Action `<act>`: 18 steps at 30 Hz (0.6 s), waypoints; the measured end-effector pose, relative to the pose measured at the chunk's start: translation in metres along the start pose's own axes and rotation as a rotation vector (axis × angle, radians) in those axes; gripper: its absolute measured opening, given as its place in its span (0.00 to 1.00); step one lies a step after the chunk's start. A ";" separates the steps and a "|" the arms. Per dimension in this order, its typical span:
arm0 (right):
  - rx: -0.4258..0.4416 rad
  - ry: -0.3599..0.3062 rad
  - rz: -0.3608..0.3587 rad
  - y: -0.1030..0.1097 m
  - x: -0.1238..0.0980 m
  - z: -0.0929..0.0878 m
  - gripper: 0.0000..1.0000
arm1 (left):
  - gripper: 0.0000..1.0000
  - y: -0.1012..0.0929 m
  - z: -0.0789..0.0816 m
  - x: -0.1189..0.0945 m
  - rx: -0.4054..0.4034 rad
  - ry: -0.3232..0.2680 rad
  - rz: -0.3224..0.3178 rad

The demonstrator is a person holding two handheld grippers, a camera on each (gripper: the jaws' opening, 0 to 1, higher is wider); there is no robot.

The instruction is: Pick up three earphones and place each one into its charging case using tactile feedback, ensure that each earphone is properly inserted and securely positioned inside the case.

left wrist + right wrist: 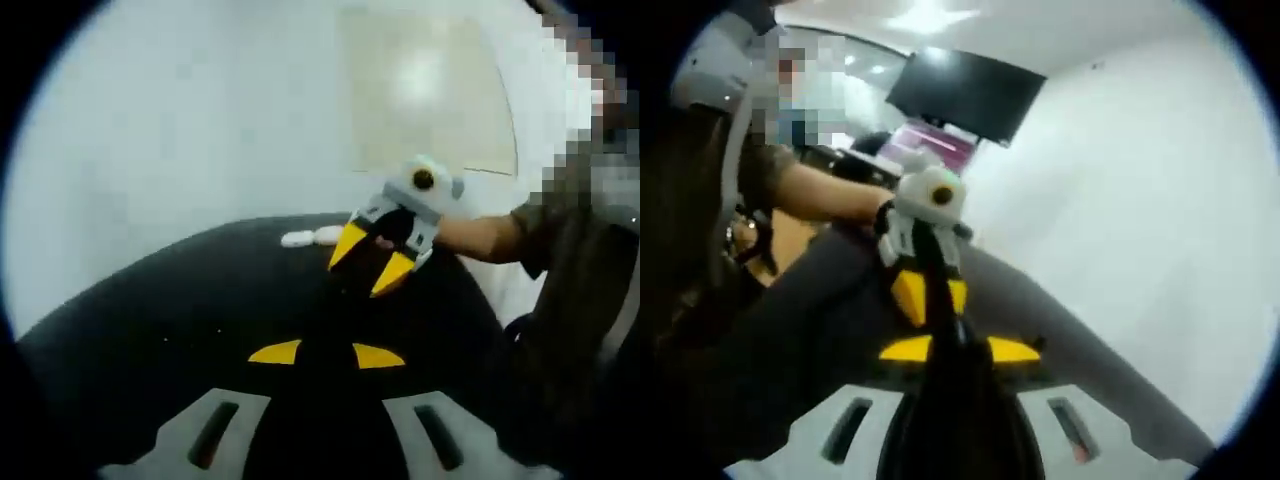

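Left gripper view looked out over a dark round table (pixel 180 320), and near its far edge lay two small white things (pixel 312 237), side by side and touching or nearly so; they were too blurred for me to tell whether they were earphones or charging cases, whether any lid stood open, what lay inside, or which way a long axis ran. The left gripper (pixel 326 354) rose from the bottom of that view with its yellow tips spread apart and nothing between them. Beyond it the right gripper (pixel 372 262) hung over the table just beside the white things, its yellow jaws pointing down toward the tabletop and standing apart, with nothing that I could make out between them. A person's bare forearm (pixel 480 238) reached in behind it from the right, and a pale wall (pixel 200 120) stood behind the table. Right gripper view showed the right gripper's own yellow tips low in the picture, also spread, with the left gripper's jaws pointing back toward the camera and crossing in front of the gap. Behind it stood the person's arm, a dark screen (pixel 965 92) hung high on the wall, and a lit purple display (pixel 930 148) below it.
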State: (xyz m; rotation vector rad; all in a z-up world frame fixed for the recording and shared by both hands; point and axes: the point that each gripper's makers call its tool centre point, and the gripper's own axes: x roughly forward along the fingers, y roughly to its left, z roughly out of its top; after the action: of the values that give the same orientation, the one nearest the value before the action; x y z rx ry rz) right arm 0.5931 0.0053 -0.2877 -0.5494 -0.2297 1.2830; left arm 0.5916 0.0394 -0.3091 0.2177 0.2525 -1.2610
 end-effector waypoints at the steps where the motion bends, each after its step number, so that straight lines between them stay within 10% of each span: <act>1: 0.000 -0.002 0.000 0.000 0.000 0.000 0.21 | 0.17 -0.005 0.004 0.001 -0.011 -0.005 -0.030; 9: -0.031 0.002 -0.003 0.003 0.001 0.001 0.21 | 0.17 -0.004 0.002 0.022 0.033 0.083 -0.067; 15: -0.024 -0.004 0.007 0.004 0.000 0.001 0.21 | 0.14 -0.005 0.004 0.026 -0.018 0.014 -0.100; 18: 0.158 0.018 0.045 0.006 0.000 -0.004 0.25 | 0.14 -0.005 0.003 0.025 -0.044 -0.014 -0.099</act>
State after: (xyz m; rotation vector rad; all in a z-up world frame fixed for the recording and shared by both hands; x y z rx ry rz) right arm 0.5904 0.0051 -0.2940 -0.4321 -0.1002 1.3270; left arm 0.5937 0.0142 -0.3138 0.1607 0.2816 -1.3537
